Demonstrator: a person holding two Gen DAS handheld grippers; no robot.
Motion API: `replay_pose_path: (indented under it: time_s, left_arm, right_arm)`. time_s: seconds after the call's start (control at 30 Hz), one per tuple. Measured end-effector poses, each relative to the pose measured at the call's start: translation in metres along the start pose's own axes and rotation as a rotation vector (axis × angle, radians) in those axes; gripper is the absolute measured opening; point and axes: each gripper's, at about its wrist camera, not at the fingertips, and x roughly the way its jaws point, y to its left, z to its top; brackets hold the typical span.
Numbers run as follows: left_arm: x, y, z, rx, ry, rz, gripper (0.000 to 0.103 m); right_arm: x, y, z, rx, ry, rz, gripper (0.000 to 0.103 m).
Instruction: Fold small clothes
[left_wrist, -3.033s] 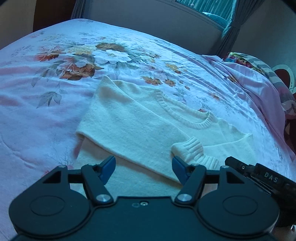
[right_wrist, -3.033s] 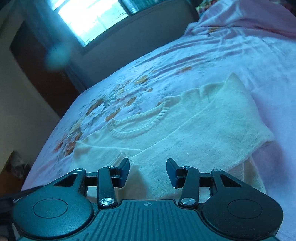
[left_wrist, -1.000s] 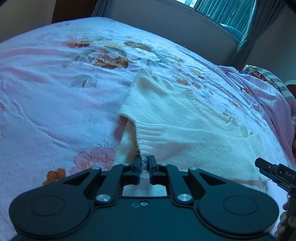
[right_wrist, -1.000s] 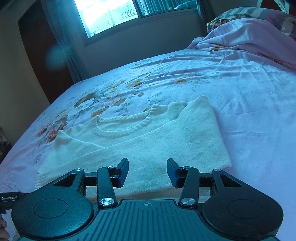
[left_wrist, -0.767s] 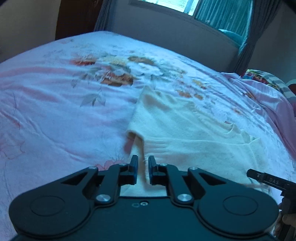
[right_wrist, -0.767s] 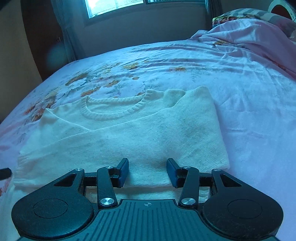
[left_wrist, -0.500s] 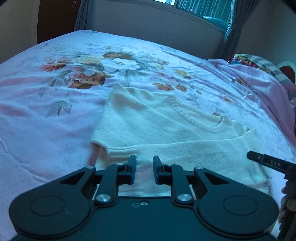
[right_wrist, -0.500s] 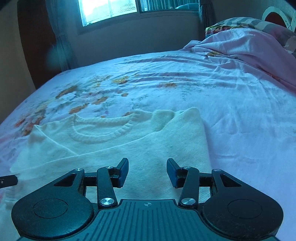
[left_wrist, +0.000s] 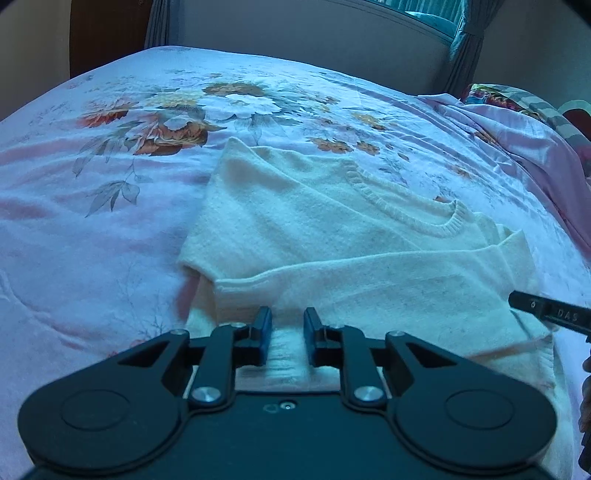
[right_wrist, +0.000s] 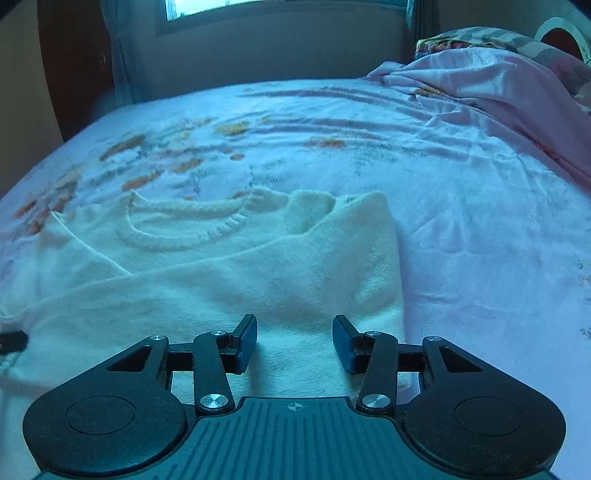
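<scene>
A small cream knit sweater (left_wrist: 332, 236) lies on the pink floral bedsheet (left_wrist: 92, 221), its sides folded in and its ribbed neckline away from me. It also shows in the right wrist view (right_wrist: 221, 280). My left gripper (left_wrist: 287, 334) is open and empty, just above the sweater's near left edge. My right gripper (right_wrist: 294, 341) is open and empty over the sweater's near right part. The right gripper's tip shows at the right edge of the left wrist view (left_wrist: 550, 314).
A crumpled pink blanket (right_wrist: 491, 88) and a patterned pillow (right_wrist: 480, 38) lie at the far right of the bed. A wall with a window (right_wrist: 258, 7) and curtains runs behind the bed. A dark wooden door (left_wrist: 107, 33) stands at the far left.
My left gripper was shut on the sweater's sleeve edge, laid it over the body and let go; its jaws have since widened. My right gripper stayed open over the sweater.
</scene>
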Motion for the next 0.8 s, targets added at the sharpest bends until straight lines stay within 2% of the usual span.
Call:
replay_pose_path:
  time_s: [0.03, 0.1, 0.17, 0.27, 0.37, 0.4, 0.43, 0.67, 0.73, 0.77, 0.8]
  left_arm:
    - [-0.002, -0.001, -0.005, 0.011, 0.001, 0.001, 0.018]
    - [-0.003, -0.004, -0.013, 0.044, -0.009, 0.018, 0.018]
    - [-0.004, -0.008, -0.015, 0.049, -0.010, 0.038, 0.018]
    - [-0.005, -0.010, -0.013, 0.041, 0.001, 0.054, 0.018]
    - [-0.006, -0.012, -0.013, 0.055, 0.008, 0.068, 0.018]
    - [-0.007, -0.013, -0.014, 0.058, 0.010, 0.073, 0.018]
    - [-0.009, -0.015, -0.015, 0.064, 0.011, 0.080, 0.018]
    - [-0.030, -0.024, -0.036, 0.112, 0.016, 0.087, 0.019]
    - [-0.037, -0.025, -0.047, 0.138, 0.031, 0.080, 0.020]
    - [-0.042, -0.026, -0.055, 0.154, 0.024, 0.086, 0.020]
    - [-0.047, -0.027, -0.060, 0.168, 0.022, 0.088, 0.020]
  right_arm:
    - [-0.013, 0.005, -0.006, -0.009, -0.043, 0.007, 0.045]
    - [-0.007, 0.015, -0.022, -0.089, 0.034, -0.025, 0.045]
    - [-0.006, 0.019, -0.035, -0.126, 0.014, -0.029, 0.046]
    - [-0.008, 0.021, -0.027, -0.107, 0.057, -0.043, 0.046]
    - [-0.029, 0.025, -0.023, -0.073, 0.026, -0.008, 0.047]
    - [-0.038, 0.027, -0.028, -0.066, 0.019, -0.002, 0.060]
    - [-0.044, 0.030, -0.034, -0.061, 0.024, -0.002, 0.066]
    - [-0.083, 0.047, -0.099, -0.116, 0.057, 0.006, 0.069]
    - [-0.085, 0.051, -0.116, -0.151, 0.070, -0.016, 0.088]
    - [-0.086, 0.053, -0.120, -0.158, 0.086, -0.027, 0.103]
    - [-0.086, 0.055, -0.123, -0.148, 0.104, -0.032, 0.103]
